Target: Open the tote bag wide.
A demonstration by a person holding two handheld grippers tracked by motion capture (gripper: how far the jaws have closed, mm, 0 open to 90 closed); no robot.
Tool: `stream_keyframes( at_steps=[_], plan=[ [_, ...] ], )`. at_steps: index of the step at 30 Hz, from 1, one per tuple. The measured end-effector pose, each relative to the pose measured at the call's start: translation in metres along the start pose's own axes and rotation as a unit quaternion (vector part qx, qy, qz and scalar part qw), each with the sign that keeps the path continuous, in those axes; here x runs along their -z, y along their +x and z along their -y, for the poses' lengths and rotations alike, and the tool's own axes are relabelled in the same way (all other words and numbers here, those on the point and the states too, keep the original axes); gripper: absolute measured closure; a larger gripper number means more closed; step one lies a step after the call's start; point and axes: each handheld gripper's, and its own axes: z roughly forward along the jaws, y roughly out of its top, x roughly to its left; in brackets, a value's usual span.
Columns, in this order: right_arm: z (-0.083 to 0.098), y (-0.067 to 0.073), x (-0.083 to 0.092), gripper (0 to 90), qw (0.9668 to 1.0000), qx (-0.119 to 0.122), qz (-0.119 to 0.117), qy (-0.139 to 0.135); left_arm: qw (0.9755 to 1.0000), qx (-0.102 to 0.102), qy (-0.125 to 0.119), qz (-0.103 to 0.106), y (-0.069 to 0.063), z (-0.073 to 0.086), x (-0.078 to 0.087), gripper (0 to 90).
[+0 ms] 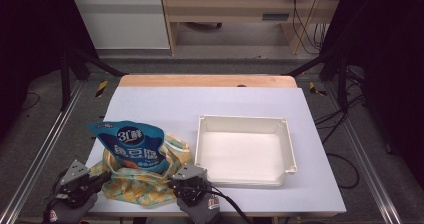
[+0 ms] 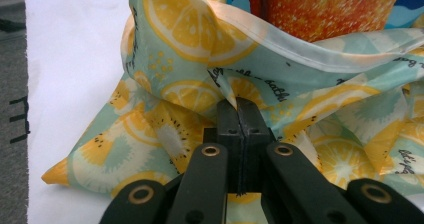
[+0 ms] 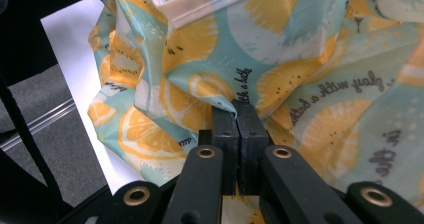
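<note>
Lemon-print fabric bag [image 1: 137, 184] lies crumpled at the near left of the white table [image 1: 165, 106], its mouth opening upward. A blue snack pouch [image 1: 131, 145] stands upright in it, long axis vertical, top leaning slightly far-left. Left gripper [image 2: 237, 104] has its jaws pinched together on the bag's left side; right gripper [image 3: 236, 107] likewise clamps the bag's right side. White tray [image 1: 291, 149] sits just right of the bag.
</note>
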Motion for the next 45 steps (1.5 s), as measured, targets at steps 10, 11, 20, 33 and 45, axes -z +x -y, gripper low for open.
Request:
stream_keyframes(
  at_steps=[10, 11, 20, 33, 45],
  plan=[
    [0.006, 0.0, -0.006, 88.9, 0.9999, 0.003, 0.008, 0.014, 0.9997, -0.006, 0.025, 0.0, -0.001, 0.001, -0.006, 89.1],
    [0.007, 0.0, -0.006, 88.9, 0.9999, 0.002, 0.008, 0.015, 0.9996, -0.009, 0.028, -0.002, -0.001, 0.001, -0.006, 89.1],
    [0.008, 0.0, -0.009, 88.8, 0.9997, 0.006, 0.012, 0.022, 0.9993, -0.01, 0.037, -0.001, -0.001, 0.001, -0.009, 88.6],
    [0.01, 0.001, -0.011, 87.0, 0.9995, 0.016, 0.017, 0.022, 0.9982, -0.018, 0.058, -0.002, -0.003, 0.001, -0.014, 88.7],
    [0.0, 0.004, 0.029, 77.8, 0.9994, 0.016, 0.005, -0.03, 0.9969, -0.021, 0.075, 0.0, -0.004, 0.001, -0.018, 89.0]
  ],
)
